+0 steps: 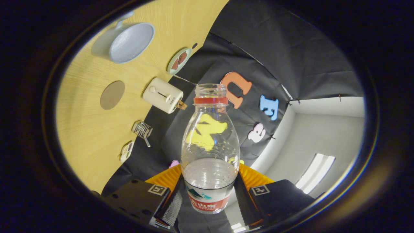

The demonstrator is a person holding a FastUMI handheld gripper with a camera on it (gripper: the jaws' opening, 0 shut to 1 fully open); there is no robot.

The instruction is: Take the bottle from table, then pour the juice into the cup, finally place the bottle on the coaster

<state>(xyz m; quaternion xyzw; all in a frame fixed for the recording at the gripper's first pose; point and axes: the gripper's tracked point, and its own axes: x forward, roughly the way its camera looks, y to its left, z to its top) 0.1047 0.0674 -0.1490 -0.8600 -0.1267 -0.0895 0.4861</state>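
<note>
Claw (209, 197) was clamped on the uncapped bottle (209, 152), lifted off the desk (84, 129) w/ liquid inside, cup (124, 42) & coaster (112, 94) well beyond; pickup done imo, pour + coaster drop left.

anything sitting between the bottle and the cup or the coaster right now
Nothing visible does. The gripper is shut on the bottle, held clear of the table. The cup and the round coaster lie beyond it with bare tabletop around them; the toaster stands beside the coaster, not across the way.
</note>
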